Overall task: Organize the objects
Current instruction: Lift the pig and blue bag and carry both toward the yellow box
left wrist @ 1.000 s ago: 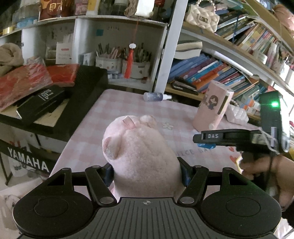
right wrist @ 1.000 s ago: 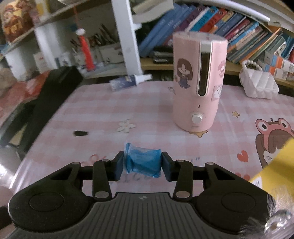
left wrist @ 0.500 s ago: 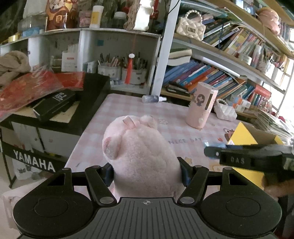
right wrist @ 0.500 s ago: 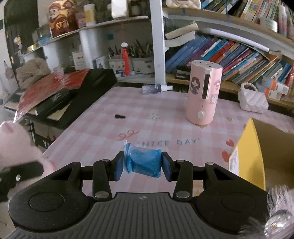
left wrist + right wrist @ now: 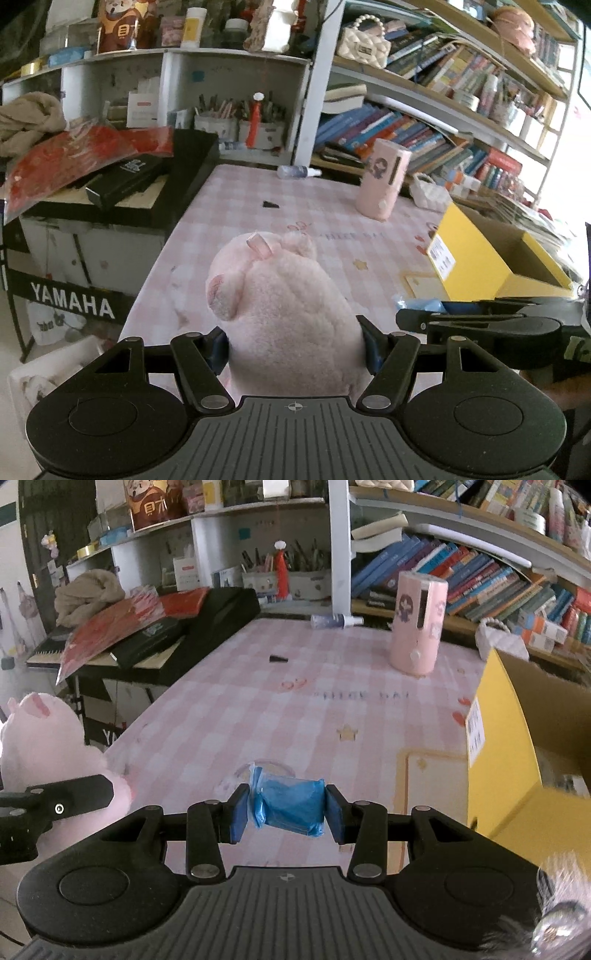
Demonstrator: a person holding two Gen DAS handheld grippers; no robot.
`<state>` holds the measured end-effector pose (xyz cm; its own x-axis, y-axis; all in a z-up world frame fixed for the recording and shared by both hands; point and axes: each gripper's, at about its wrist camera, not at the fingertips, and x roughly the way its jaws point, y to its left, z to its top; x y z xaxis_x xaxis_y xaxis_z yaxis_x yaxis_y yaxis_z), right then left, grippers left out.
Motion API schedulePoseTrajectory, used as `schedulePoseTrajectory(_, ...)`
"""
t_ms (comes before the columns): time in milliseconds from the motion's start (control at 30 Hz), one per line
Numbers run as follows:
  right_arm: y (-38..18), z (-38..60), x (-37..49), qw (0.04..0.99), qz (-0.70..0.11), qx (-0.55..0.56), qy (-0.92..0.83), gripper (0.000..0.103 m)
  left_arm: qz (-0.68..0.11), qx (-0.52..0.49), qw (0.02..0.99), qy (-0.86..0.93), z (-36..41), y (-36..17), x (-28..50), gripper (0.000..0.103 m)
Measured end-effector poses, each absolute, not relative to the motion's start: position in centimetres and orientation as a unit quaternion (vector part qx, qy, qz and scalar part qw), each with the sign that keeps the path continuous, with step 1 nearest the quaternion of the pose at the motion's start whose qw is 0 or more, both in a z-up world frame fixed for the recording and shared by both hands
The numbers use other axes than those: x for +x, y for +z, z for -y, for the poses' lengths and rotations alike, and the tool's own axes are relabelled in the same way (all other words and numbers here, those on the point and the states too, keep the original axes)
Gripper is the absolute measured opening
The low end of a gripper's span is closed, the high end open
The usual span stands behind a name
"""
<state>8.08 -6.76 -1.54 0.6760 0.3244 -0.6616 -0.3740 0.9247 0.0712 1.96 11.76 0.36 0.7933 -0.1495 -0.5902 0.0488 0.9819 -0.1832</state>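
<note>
Yellow cardboard box (image 5: 509, 738) open at the tabletop's (image 5: 295, 701) right edge, contents unclear, left tool (image 5: 293, 350) clamped on pink plush pig (image 5: 280, 314), right tool (image 5: 286, 810) clamped on blue bag roll (image 5: 291, 806), pink humidifier (image 5: 419, 624) upright beyond, spray bottle (image 5: 334, 620) lying near the bookshelf (image 5: 480, 572).

"YAMAHA" in white on the keyboard stand's black panel (image 5: 70, 303).

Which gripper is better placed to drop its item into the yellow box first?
Right. The right gripper, shut on the blue packet, sits beside the yellow box; the left gripper holds the pink plush farther away.
</note>
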Motion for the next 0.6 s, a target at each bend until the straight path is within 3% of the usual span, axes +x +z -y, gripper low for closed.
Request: schedulePoseTrajectory(600, -3.2, 11.8, -1.9, 0.921, -0.378, 0.028, 0.085, 0.040, -0.340, -0.030, 0.924, -0.172, -7.5, -0.8, -2.9, 0.067)
